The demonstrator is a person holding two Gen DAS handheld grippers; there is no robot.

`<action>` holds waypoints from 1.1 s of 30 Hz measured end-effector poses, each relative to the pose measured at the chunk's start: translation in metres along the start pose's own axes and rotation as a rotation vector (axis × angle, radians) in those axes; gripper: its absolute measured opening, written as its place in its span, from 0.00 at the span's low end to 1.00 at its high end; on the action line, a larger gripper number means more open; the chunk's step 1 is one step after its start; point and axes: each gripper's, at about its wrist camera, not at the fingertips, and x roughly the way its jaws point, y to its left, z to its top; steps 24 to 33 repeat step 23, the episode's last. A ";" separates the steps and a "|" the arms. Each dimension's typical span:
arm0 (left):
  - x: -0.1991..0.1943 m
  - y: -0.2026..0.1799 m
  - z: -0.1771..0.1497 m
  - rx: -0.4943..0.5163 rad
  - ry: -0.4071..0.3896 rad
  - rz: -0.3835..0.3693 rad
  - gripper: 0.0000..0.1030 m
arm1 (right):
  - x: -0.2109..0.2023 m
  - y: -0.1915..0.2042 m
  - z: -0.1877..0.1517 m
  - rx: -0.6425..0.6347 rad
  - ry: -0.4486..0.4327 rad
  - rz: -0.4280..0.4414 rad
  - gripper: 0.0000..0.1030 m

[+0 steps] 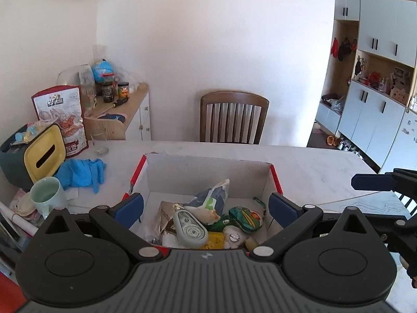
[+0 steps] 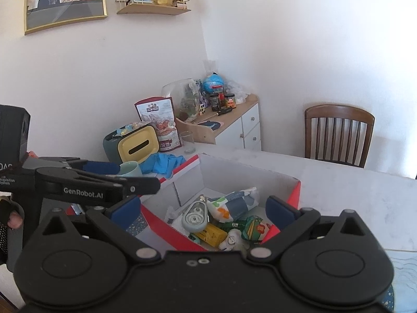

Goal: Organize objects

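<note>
A red and white cardboard box (image 1: 208,167) (image 2: 250,177) stands open on the pale table. Inside lie a grey-green correction tape dispenser (image 1: 189,230) (image 2: 195,217), a green printed pouch (image 1: 246,219) (image 2: 256,228), a yellow packet (image 1: 215,240) (image 2: 212,233), a blue and white bag (image 1: 212,195) (image 2: 234,203) and a white item (image 2: 232,240). My left gripper (image 1: 206,206) is open and empty above the box's near edge; it also shows in the right wrist view (image 2: 109,168). My right gripper (image 2: 203,208) is open and empty above the box; one finger (image 1: 372,182) shows at the right of the left wrist view.
Left of the box lie blue gloves (image 1: 82,172) (image 2: 163,163), a mint mug (image 1: 48,195) (image 2: 129,169), a yellow and grey tissue holder (image 1: 43,154) (image 2: 135,143), a red snack bag (image 1: 61,114) and a glass (image 2: 188,142). A wooden chair (image 1: 233,117) (image 2: 338,135) stands behind the table, a cluttered cabinet (image 1: 122,109) at back left.
</note>
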 end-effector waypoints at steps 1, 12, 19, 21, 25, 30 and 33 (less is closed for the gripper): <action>0.000 0.000 0.000 -0.003 0.001 -0.003 1.00 | -0.001 0.000 -0.001 0.002 -0.001 -0.002 0.99; 0.003 -0.010 -0.001 0.002 0.012 -0.014 1.00 | -0.004 -0.010 -0.006 0.025 0.003 -0.034 0.99; 0.008 -0.021 -0.002 0.025 0.021 -0.010 1.00 | -0.008 -0.020 -0.011 0.047 0.002 -0.047 0.99; 0.009 -0.025 -0.001 0.024 0.025 -0.019 1.00 | -0.010 -0.025 -0.013 0.056 0.003 -0.053 0.99; 0.010 -0.031 0.000 0.026 0.024 -0.019 1.00 | -0.014 -0.033 -0.018 0.064 0.004 -0.070 0.99; 0.010 -0.031 0.000 0.026 0.024 -0.019 1.00 | -0.014 -0.033 -0.018 0.064 0.004 -0.070 0.99; 0.010 -0.031 0.000 0.026 0.024 -0.019 1.00 | -0.014 -0.033 -0.018 0.064 0.004 -0.070 0.99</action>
